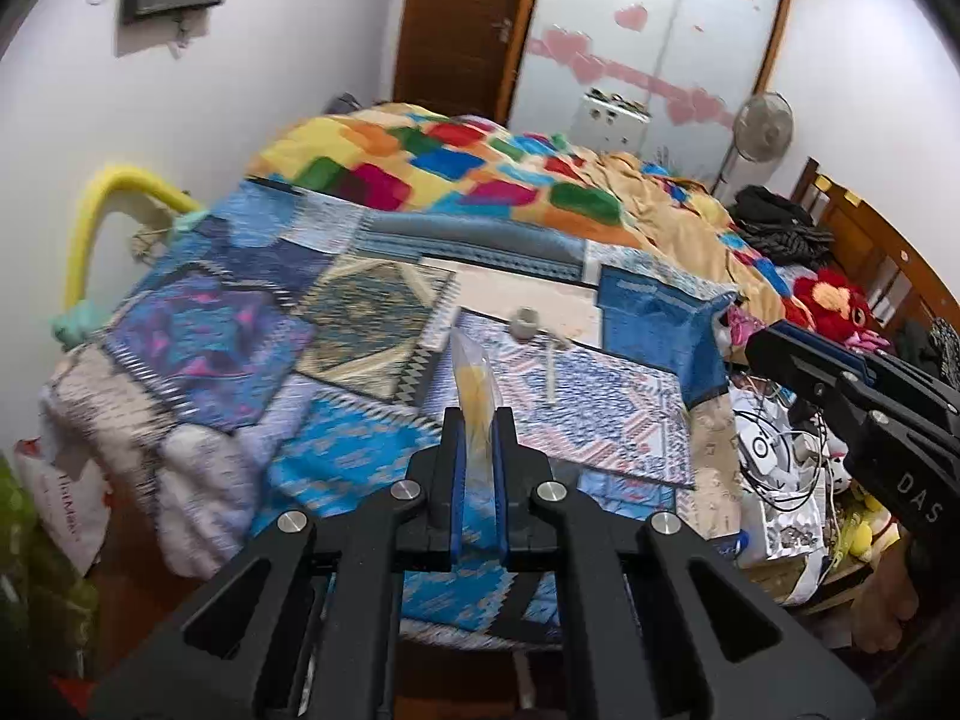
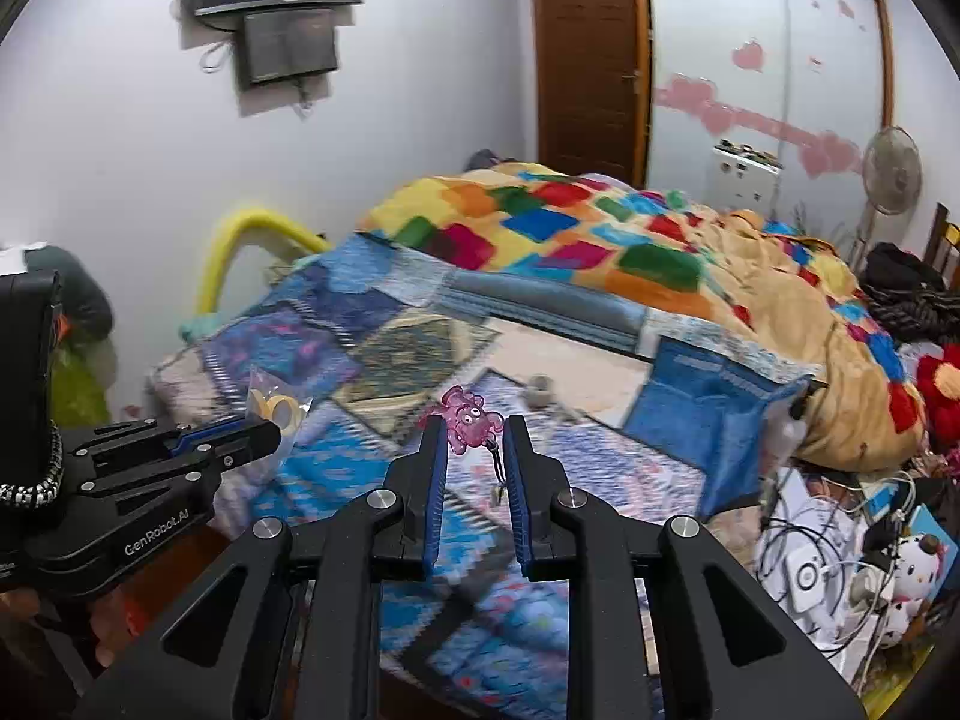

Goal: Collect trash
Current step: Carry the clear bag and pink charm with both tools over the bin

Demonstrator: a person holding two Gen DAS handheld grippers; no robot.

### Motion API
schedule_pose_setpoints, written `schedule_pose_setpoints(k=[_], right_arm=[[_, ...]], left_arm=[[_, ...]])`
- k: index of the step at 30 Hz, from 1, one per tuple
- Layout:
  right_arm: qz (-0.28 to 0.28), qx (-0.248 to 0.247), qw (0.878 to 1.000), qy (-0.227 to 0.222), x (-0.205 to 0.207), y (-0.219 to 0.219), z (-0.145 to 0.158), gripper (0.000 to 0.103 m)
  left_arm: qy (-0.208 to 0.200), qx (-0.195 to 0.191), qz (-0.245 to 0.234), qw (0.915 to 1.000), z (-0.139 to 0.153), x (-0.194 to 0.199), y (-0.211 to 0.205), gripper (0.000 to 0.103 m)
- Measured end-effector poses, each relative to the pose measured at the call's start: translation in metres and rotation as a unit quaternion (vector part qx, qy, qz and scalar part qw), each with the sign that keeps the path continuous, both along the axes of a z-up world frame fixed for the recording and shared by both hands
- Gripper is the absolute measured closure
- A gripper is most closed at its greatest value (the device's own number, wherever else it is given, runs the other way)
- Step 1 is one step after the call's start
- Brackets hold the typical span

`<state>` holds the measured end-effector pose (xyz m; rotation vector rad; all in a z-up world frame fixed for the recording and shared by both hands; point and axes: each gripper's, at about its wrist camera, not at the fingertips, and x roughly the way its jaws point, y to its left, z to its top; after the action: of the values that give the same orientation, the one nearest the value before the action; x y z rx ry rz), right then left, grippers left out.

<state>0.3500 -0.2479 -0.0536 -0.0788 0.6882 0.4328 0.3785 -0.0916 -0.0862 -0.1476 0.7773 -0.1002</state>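
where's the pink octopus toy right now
The pink octopus toy is held between the right gripper fingers, above the patterned bedspread, in the right wrist view.

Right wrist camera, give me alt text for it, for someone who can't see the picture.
The right gripper pinches a pink translucent character charm between its blue-padded fingers, its short strap dangling, above a bed covered in patterned blue mats. At left, the left gripper holds a small clear bag of yellow pieces.
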Motion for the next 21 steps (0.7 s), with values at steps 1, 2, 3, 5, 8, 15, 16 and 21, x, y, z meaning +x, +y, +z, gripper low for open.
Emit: schedule_pose_setpoints(k=[1,2,3,5,8,15,16,21], right_arm=[[0.005,0.001,1.0,0.0,-0.004,0.006,0.0,0.086],[0.015,0.002,1.0,0.001,-0.01,0.016,0.0,0.086],[0.022,0.003,1.0,0.001,-0.017,0.023,0.001,0.086],[0.035,0.004,0.999,0.003,-0.027,0.036,0.001,0.086],[0.062,0.003,0.998,0.007,-0.046,0.064,0.0,0.086],[0.111,-0.001,0.994,0.015,-0.085,0.116,-0.008,0.086],[0.117,-0.001,0.993,0.017,-0.088,0.122,-0.009,0.086],[0.147,-0.009,0.989,0.032,-0.107,0.158,-0.02,0.086]], left_arm=[[-0.003,0.0,0.005,1.0,0.002,-0.006,0.005,0.096],[-0.005,0.0,0.011,0.9999,0.004,-0.016,0.013,0.096],[-0.007,0.0,0.017,0.9998,0.006,-0.024,0.022,0.096],[-0.01,0.001,0.031,0.9995,0.009,-0.041,0.038,0.096],[-0.013,0.004,0.048,0.9988,0.011,-0.063,0.059,0.096],[-0.012,0.006,0.088,0.996,0.006,-0.114,0.107,0.096],[-0.011,0.008,0.093,0.9956,0.005,-0.12,0.112,0.096],[-0.001,0.006,0.115,0.9933,-0.008,-0.149,0.142,0.096]])
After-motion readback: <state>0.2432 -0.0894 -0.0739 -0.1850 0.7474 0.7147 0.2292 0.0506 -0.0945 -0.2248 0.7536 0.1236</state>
